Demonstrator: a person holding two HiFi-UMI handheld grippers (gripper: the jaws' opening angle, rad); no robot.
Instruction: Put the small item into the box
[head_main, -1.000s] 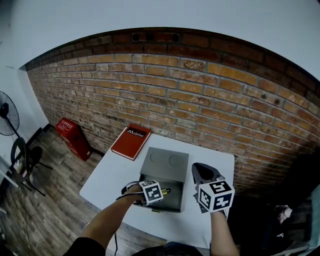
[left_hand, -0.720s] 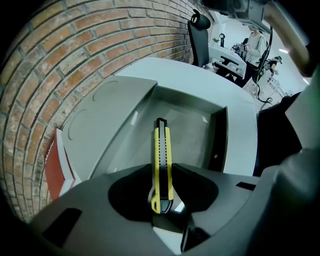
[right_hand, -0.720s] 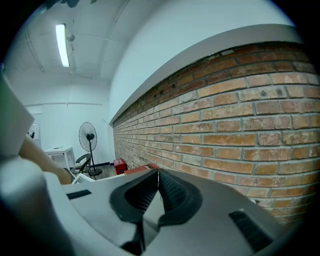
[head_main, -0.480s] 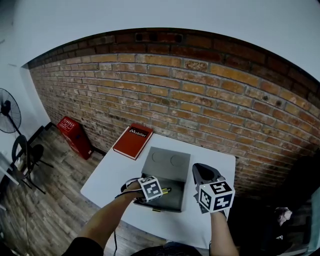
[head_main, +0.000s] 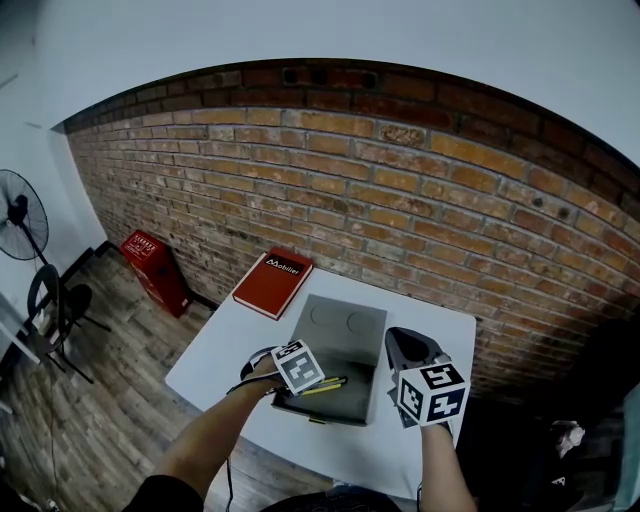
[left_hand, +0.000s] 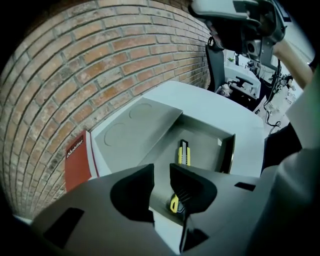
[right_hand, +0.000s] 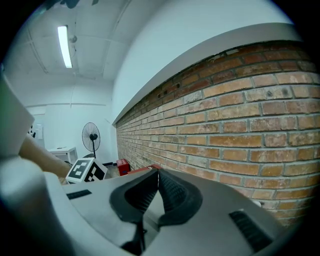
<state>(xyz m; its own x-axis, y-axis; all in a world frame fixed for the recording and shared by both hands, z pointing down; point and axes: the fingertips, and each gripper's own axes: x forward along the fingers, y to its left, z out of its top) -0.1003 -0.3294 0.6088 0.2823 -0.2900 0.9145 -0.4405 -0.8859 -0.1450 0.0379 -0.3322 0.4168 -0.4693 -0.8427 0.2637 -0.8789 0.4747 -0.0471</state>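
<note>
Clearly the utility knife (left_hand: 183, 155) lay in the box (left_hand: 202, 139), yet your left gripper's (left_hand: 161, 172) empty, just-narrowing jaws risked snagging it; your right gripper's (right_hand: 158, 175) jaws were together.

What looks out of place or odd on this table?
Nothing stands out. The yellow knife lies flat inside the open box, and the red book lies flat at the table's far corner.

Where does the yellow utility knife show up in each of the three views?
Head view: the yellow utility knife lies lower centre, inside the open grey box.
Left gripper view: centre, on the box floor.
Right gripper view: not in it.
Shared landmark: the brick wall, in all three.
</note>
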